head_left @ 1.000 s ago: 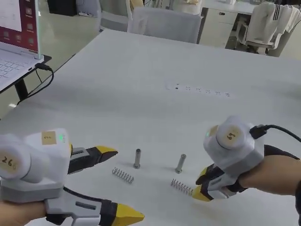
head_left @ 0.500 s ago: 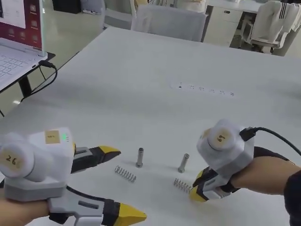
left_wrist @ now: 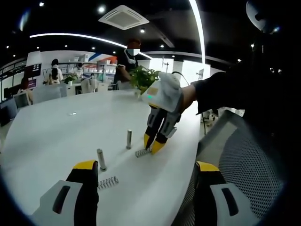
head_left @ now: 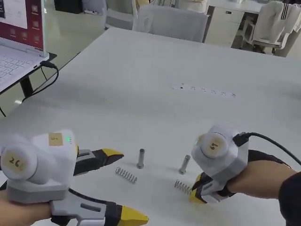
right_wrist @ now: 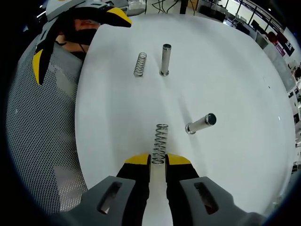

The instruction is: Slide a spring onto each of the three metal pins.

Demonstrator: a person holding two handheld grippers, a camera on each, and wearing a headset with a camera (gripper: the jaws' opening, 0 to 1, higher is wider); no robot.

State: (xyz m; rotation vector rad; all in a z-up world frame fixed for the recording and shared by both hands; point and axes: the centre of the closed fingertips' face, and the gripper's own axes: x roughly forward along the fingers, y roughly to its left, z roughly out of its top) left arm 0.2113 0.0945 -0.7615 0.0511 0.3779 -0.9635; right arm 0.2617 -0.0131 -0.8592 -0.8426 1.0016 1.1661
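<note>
1. The right gripper (right_wrist: 158, 160) is closed to a narrow gap, and the near end of the first spring (right_wrist: 160, 137) is pinched between its yellow tips.
2. The first spring is laid flat on the white tabletop (head_left: 141, 84), close to its near edge.
3. The first pin (right_wrist: 201, 123) is stood on its base just beside the far end of that spring, not touching it.
4. The left gripper (left_wrist: 146, 165) is held spread wide over the near edge.
5. The second spring (head_left: 126, 175) is laid flat between the two grippers, with the second pin (head_left: 141, 158) stood upright just beyond it.
</note>
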